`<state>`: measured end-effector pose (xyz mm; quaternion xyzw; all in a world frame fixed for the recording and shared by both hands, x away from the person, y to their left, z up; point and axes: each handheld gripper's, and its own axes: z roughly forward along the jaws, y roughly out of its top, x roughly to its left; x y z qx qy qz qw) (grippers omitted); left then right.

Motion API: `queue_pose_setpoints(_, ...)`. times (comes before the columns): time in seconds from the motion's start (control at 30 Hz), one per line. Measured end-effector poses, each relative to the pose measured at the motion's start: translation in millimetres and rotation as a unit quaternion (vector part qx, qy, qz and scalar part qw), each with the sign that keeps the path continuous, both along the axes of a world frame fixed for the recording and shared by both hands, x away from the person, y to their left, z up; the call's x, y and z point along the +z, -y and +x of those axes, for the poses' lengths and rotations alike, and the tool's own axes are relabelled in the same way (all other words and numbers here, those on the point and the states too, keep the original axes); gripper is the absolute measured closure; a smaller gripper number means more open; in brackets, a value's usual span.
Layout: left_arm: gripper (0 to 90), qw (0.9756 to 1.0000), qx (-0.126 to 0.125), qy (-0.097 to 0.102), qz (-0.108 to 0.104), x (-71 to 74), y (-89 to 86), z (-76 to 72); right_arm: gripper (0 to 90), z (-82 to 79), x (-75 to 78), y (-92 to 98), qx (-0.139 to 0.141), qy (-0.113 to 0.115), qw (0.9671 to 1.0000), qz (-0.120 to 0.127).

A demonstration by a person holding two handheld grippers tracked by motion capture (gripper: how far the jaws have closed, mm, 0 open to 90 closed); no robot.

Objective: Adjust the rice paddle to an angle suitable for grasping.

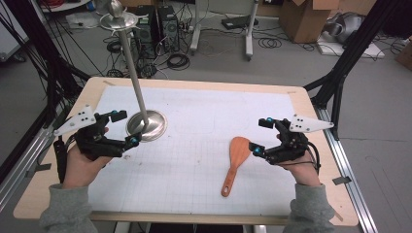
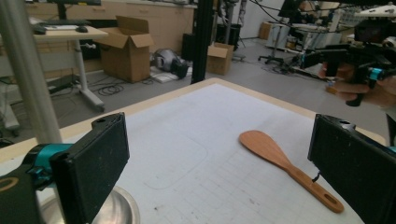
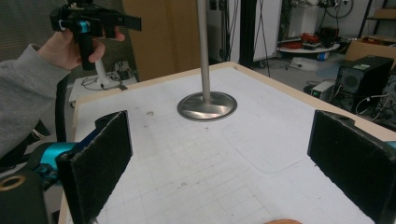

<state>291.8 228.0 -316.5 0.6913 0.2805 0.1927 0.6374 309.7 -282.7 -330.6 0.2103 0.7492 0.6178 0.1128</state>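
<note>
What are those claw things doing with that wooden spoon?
A person holds a claw in each hand over a table. The right gripper is open, right beside the wooden spatula, which lies flat on the white mat. Nothing has picked it up. The left gripper is open too, next to the round base of a metal stand.

Bright, even room light; soft shadows, slight blur.

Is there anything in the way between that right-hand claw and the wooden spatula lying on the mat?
Nothing visible. The right gripper hovers with jaws open just beside the blade of the wooden spatula, with bare white mat around it. The metal stand sits far off, by the left gripper.
</note>
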Motion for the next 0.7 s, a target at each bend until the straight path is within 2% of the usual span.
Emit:
queue_pose_setpoints(0.17,2.3,1.0000,0.007,-0.001,-0.004,-0.6,-1.5,0.6,7.1,2.5,-3.7,-3.6,0.002,-0.010,0.9999,-0.004)
queue_pose_setpoints(0.2,2.3,1.0000,0.007,-0.001,-0.002,-0.9,-1.2,0.7,15.4,3.8,-5.2,-4.8,0.007,-0.011,0.9999,-0.007)
queue_pose_setpoints(0.3,2.3,1.0000,0.006,-0.002,0.000,-1.2,-0.9,1.0,17.3,5.0,-7.5,-7.0,0.014,-0.019,0.9997,-0.009)
queue_pose_setpoints(0.47,2.3,1.0000,0.004,-0.004,0.000,-1.0,-0.7,0.2,28.7,7.3,-11.6,-11.4,0.020,-0.025,0.9993,-0.021)
queue_pose_setpoints(0.5,2.3,1.0000,0.004,-0.004,0.000,-1.0,-0.7,0.2,28.7,7.3,-11.6,-11.4,0.020,-0.025,0.9993,-0.021)
queue_pose_setpoints(0.53,2.3,1.0000,0.004,-0.003,0.002,-0.9,-1.0,-0.2,34.4,7.4,-13.5,-13.7,0.009,-0.028,0.9988,-0.040)
queue_pose_setpoints(0.57,2.3,1.0000,0.004,-0.003,0.002,-0.9,-1.0,-0.2,34.4,7.4,-13.5,-13.7,0.009,-0.028,0.9988,-0.040)
queue_pose_setpoints(0.6,2.3,1.0000,0.005,-0.003,0.001,-0.8,-1.3,-0.6,39.5,8.7,-15.9,-16.1,0.001,-0.031,0.9978,-0.058)
queue_pose_setpoints(0.63,2.3,1.0000,0.005,-0.003,0.001,-0.8,-1.3,-0.6,39.5,9.2,-17.1,-16.9,-0.003,-0.036,0.9976,-0.060)
queue_pose_setpoints(0.7,2.3,1.0000,0.006,-0.003,0.001,-0.6,-2.1,-1.4,47.4,11.6,-19.1,-18.0,-0.006,-0.038,0.9973,-0.062)
